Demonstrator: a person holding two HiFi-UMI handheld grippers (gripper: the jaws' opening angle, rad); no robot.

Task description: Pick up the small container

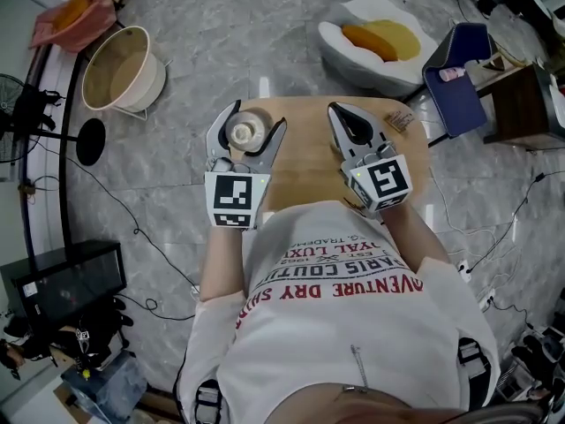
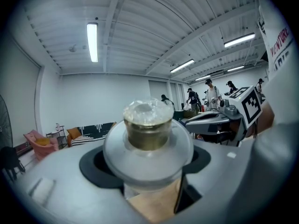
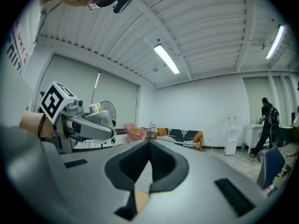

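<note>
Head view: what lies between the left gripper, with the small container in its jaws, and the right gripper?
Only bare wooden table lies between the left gripper and the right gripper; the head view shows it.

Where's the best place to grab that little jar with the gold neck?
Around its round body, under the wide clear shoulder, coming in level from the side. The small container stands upright, and the left gripper cradles it there in its notched jaws.

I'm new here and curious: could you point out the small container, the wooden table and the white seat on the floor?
small container [image 2: 148, 136], left gripper view, its gold neck.
wooden table [image 1: 309, 153], head view, bare top.
white seat [image 1: 371, 76], head view, front rim.
</note>
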